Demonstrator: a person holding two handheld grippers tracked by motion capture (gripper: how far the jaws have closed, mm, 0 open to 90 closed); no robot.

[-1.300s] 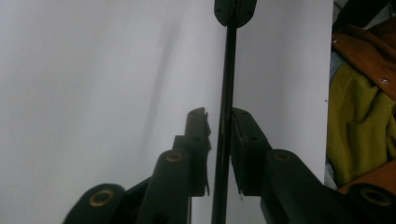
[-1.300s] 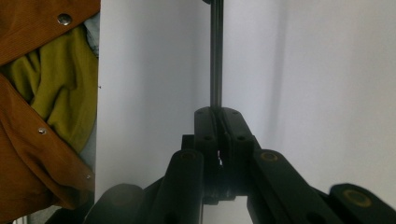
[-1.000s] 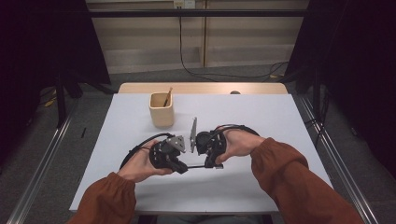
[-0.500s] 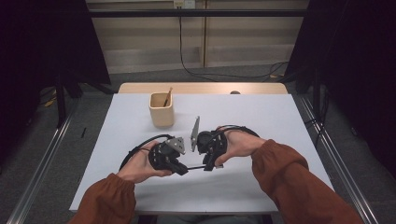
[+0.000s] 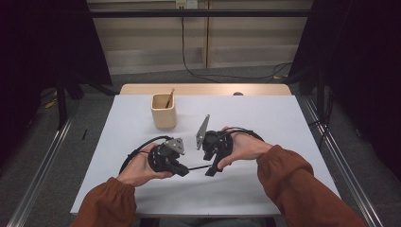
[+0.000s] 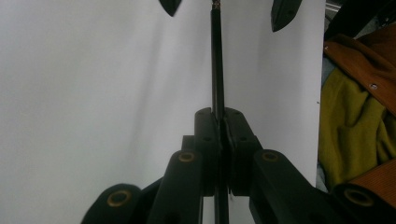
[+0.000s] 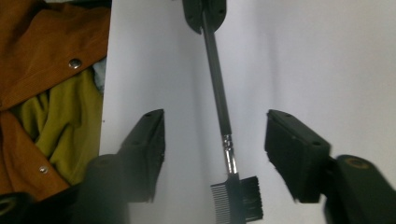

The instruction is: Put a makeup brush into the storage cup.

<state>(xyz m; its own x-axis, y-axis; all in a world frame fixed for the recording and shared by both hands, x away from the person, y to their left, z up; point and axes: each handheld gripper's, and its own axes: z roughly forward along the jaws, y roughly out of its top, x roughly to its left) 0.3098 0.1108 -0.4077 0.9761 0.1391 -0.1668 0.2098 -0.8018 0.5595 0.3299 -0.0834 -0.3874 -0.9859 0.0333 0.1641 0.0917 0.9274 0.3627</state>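
Observation:
A slim black brush with a comb-and-bristle head hangs level between my two grippers, just above the white table. My left gripper is shut on its handle; in the high view this gripper points right. My right gripper faces it from the other end and has just been opening. The brush head now lies between its pads without touching them. In the high view the right gripper sits close to the left one, with the handle bridging them.
A beige cup holding a wooden stick stands behind the hands at the back left. The table's near edge and the person's rust and mustard clothing lie close beside the grippers.
Both hands stay where they were. The right gripper's jaws look a little wider apart around the brush's end.

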